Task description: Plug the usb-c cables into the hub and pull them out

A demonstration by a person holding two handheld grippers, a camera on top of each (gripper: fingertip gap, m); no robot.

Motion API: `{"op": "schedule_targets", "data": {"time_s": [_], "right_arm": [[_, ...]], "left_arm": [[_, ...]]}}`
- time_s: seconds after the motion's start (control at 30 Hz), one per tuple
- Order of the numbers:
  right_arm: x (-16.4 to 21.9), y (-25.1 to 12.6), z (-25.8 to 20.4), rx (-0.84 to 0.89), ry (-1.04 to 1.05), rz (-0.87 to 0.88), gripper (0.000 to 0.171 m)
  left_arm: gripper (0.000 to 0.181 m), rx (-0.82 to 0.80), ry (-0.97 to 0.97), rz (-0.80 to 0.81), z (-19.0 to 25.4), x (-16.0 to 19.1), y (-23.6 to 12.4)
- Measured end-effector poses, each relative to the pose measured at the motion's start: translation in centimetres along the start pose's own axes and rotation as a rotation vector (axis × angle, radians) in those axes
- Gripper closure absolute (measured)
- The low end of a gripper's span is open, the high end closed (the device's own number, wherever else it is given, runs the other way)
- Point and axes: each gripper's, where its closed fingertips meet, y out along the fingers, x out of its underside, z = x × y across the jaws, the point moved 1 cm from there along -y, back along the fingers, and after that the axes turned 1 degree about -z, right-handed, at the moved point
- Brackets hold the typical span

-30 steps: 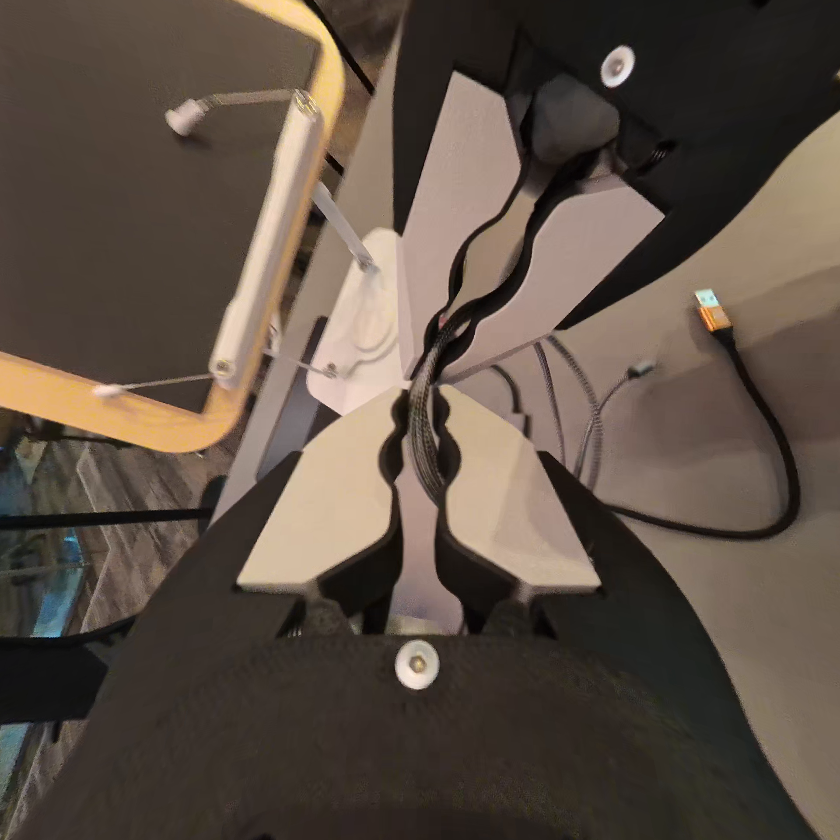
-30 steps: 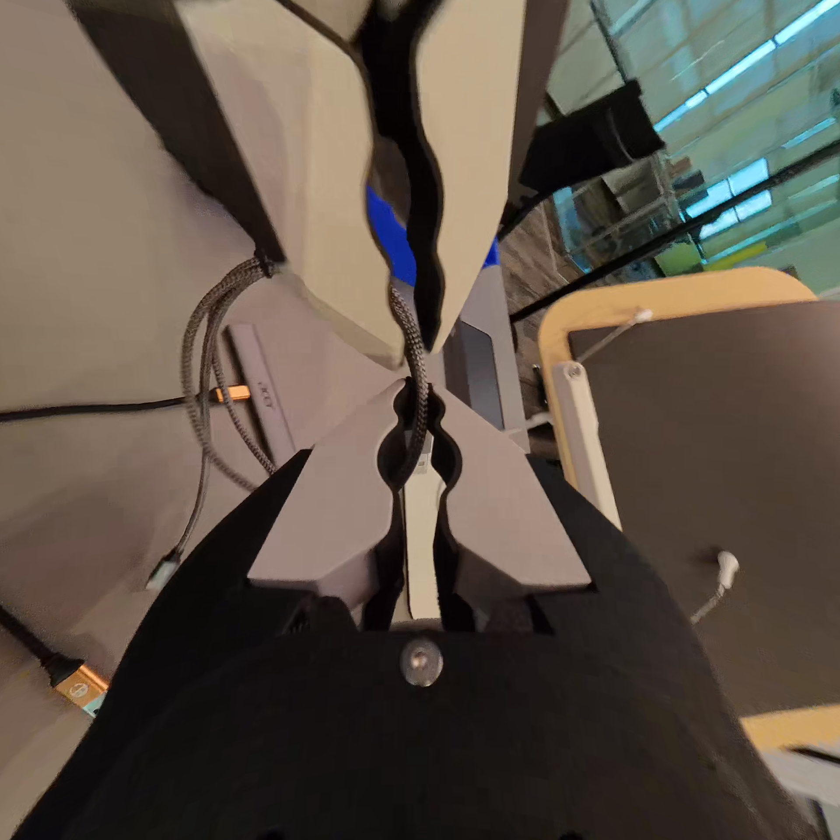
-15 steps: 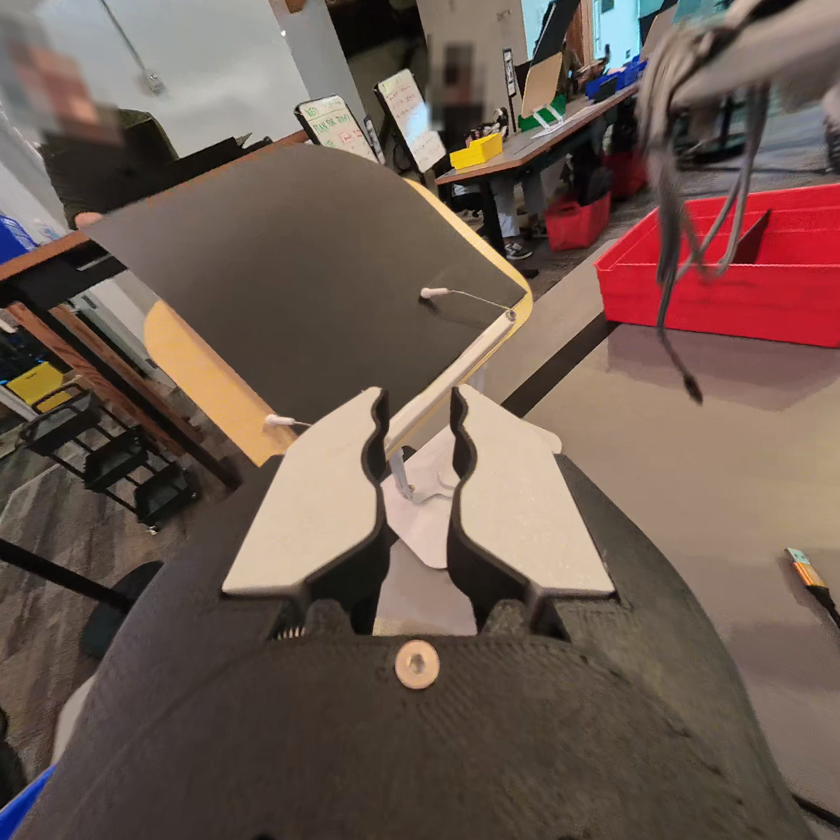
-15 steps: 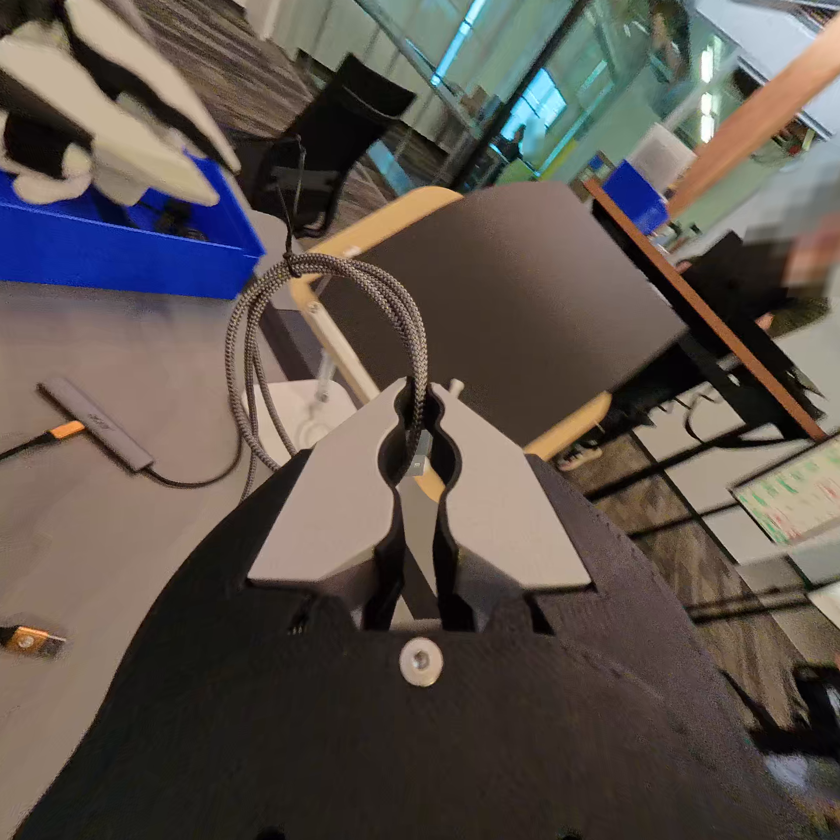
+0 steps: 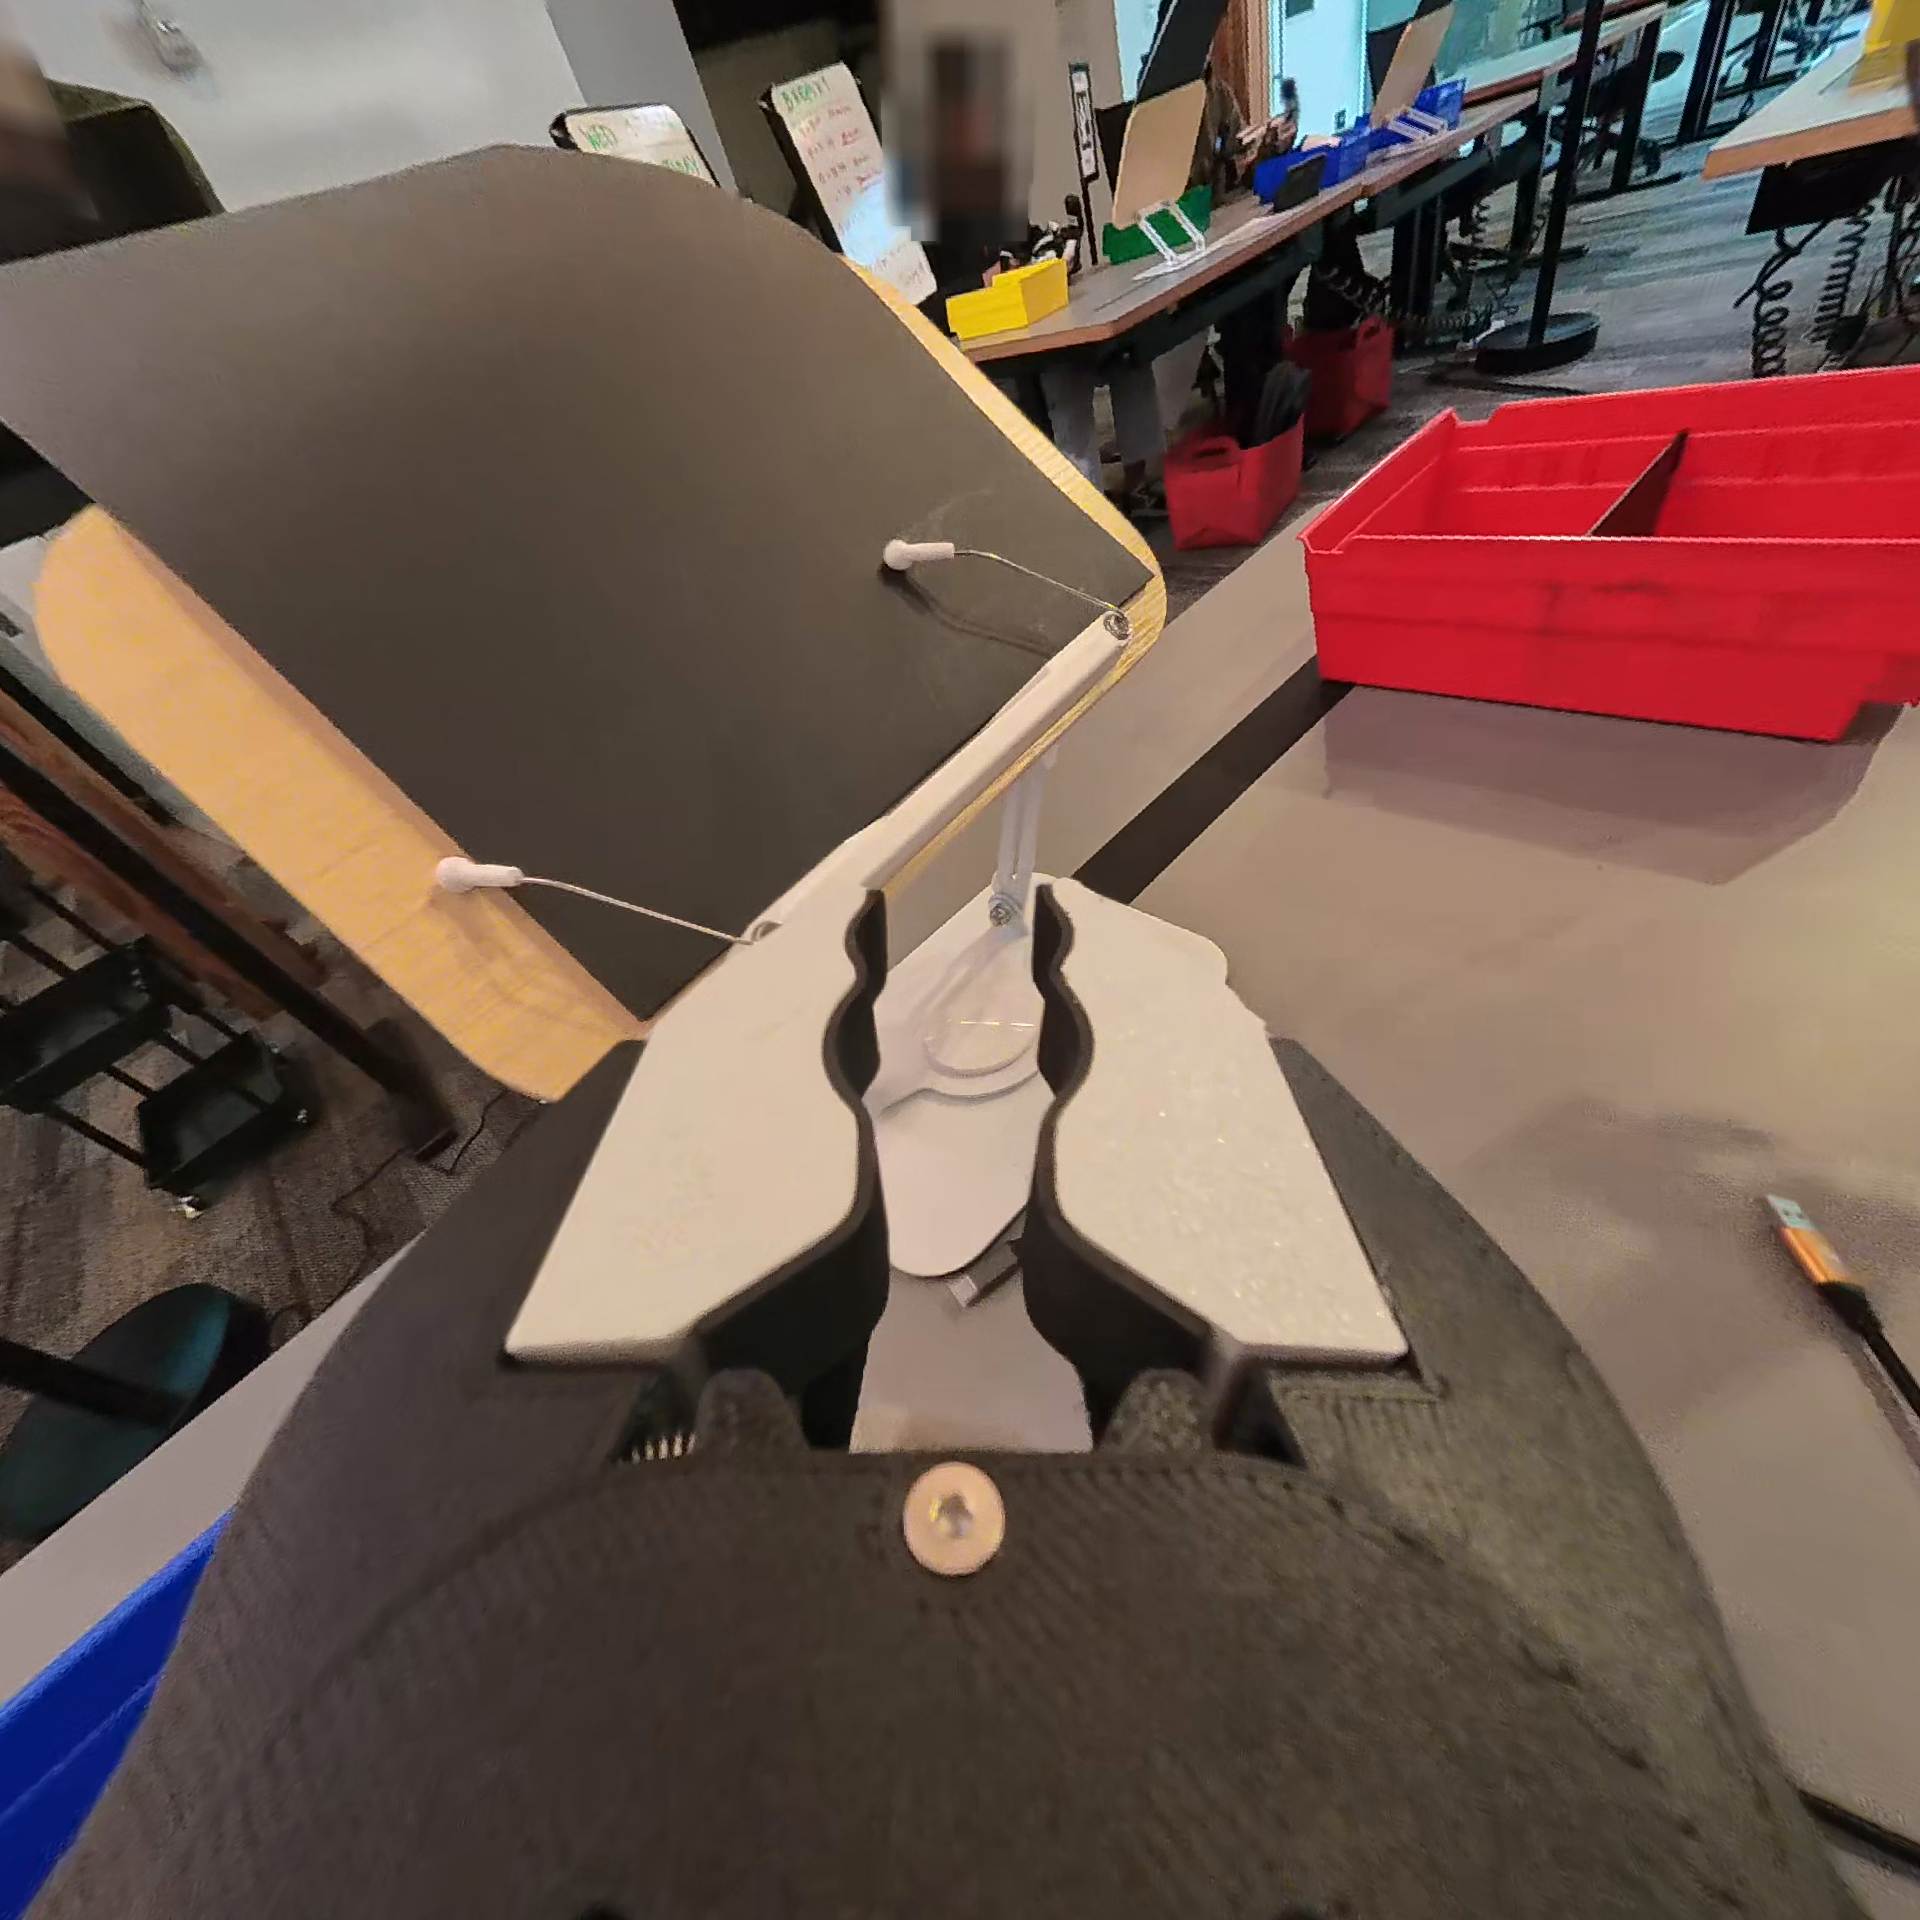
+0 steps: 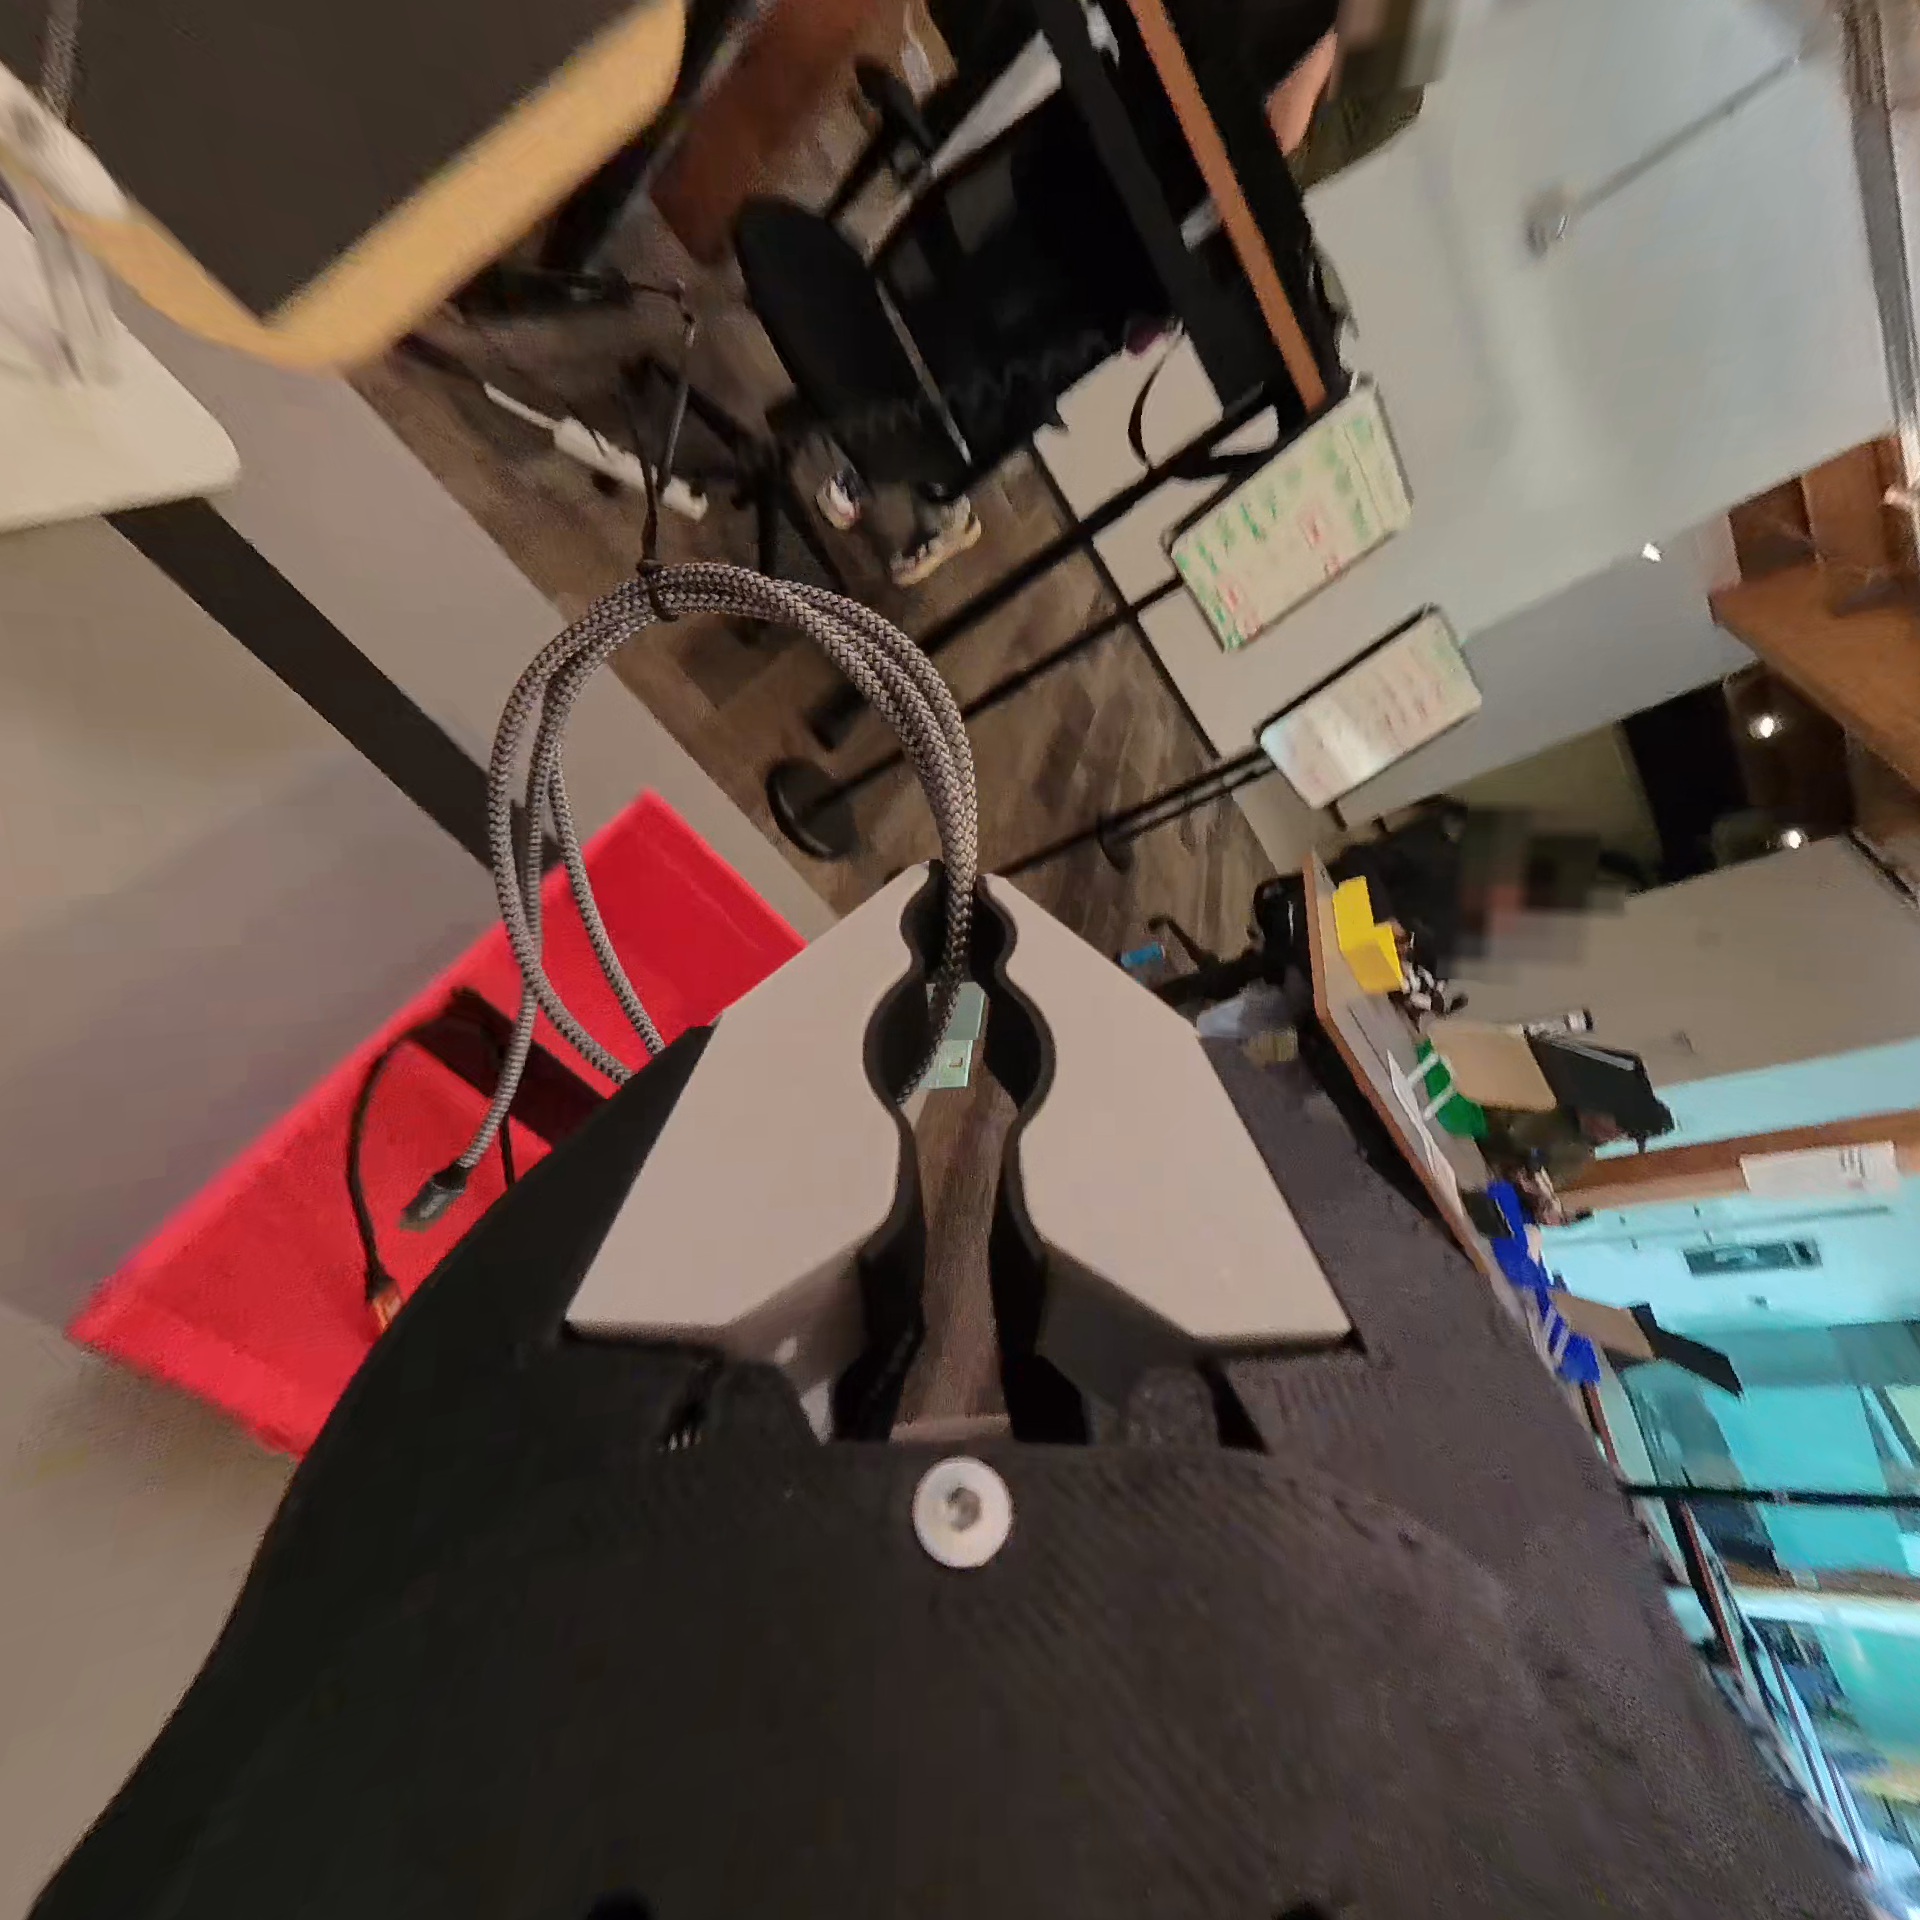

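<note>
Right gripper (image 6: pixel 958 904) pinching a looped grey braided cable (image 6: pixel 727 665) near its silver plug; left gripper (image 5: pixel 956 925) spread, empty.

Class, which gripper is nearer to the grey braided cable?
Right. The right gripper is shut on the braided cable near its plug. The left gripper is open and empty; no cable shows near it.

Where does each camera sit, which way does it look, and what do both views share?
Left wrist view: sits behind the left gripper, open and empty, looking level across the grey table toward a black board.
Right wrist view: sits behind the right gripper, tilted sideways, pinching a braided cable above the floor.
Shared: the red bin, table and board.
</note>
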Motion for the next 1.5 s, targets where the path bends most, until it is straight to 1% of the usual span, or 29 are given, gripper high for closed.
{"op": "schedule_targets", "data": {"time_s": [0.1,0.27,0.37,0.5,0.57,0.7,0.8,0.87,0.9,0.97,1.0,1.07,1.17,1.2,1.27,1.33,1.37,1.4,1.43,1.5], "right_arm": [[5.2,1.0,-0.2,0.009,-0.001,-0.09,0.17],[11.7,4.2,-4.1,-0.028,-0.003,-0.183,0.17],[14.5,6.0,-7.2,-0.116,0.082,-0.217,0.17],[17.9,7.7,-11.3,-0.236,0.198,-0.313,0.17],[19.4,8.5,-13.0,-0.263,0.237,-0.355,0.17],[22.4,9.7,-15.8,-0.286,0.234,-0.473,0.17],[24.2,10.3,-18.2,-0.346,0.207,-0.584,0.17],[25.5,10.4,-18.5,-0.342,0.173,-0.668,0.163],[25.6,10.4,-18.7,-0.356,0.163,-0.676,0.157],[25.8,9.9,-19.1,-0.401,0.181,-0.73,0.126],[25.7,9.7,-18.5,-0.384,0.151,-0.735,0.114],[24.6,9.1,-17.2,-0.371,0.173,-0.71,0.102],[21.8,7.2,-14.0,-0.299,0.141,-0.667,0.095],[19.9,6.7,-13.1,-0.278,0.13,-0.621,0.096],[14.5,5.6,-12.5,-0.266,0.099,-0.49,0.104],[7.8,4.8,-15.0,-0.356,0.058,-0.323,0.116],[4.4,4.6,-17.1,-0.418,0.037,-0.24,0.125],[1.0,4.3,-19.8,-0.5,0.023,-0.161,0.129],[-2.0,4.0,-22.7,-0.582,0.012,-0.089,0.129],[-7.0,3.9,-28.8,-0.743,-0.019,0.018,0.134]], "left_arm": [[0.154,0.025,0.005,-0.011,0.7,0.3,0.6],[0.156,0.051,0.058,-0.08,2.1,1.8,1.8],[0.156,0.067,0.049,-0.078,2.5,2.1,2.3],[0.156,0.064,0.045,-0.097,2.2,2.8,2.5],[0.156,0.064,0.035,-0.102,2.0,3.0,2.5],[0.155,0.072,0.018,-0.118,1.7,3.6,2.5],[0.155,0.074,0.025,-0.145,1.7,4.2,2.6],[0.154,0.074,0.03,-0.162,1.7,4.5,2.7],[0.154,0.076,0.029,-0.166,1.8,4.7,2.7],[0.154,0.082,0.021,-0.167,1.8,4.7,2.7],[0.153,0.083,0.016,-0.169,1.7,4.8,2.6],[0.153,0.073,0.012,-0.163,1.3,4.7,2.4],[0.153,0.058,0.001,-0.154,0.7,4.4,2.0],[0.153,0.054,-0.001,-0.152,0.6,4.3,1.9],[0.153,0.044,0.0,-0.147,0.3,4.0,1.7],[0.153,0.03,0.0,-0.146,0.0,3.8,1.5],[0.153,0.026,0.001,-0.138,-0.1,3.6,1.3],[0.153,0.023,-0.001,-0.132,-0.1,3.4,1.2],[0.153,0.016,-0.003,-0.128,-0.3,3.3,1.0],[0.154,0.006,-0.003,-0.119,-0.6,3.0,0.7]]}}
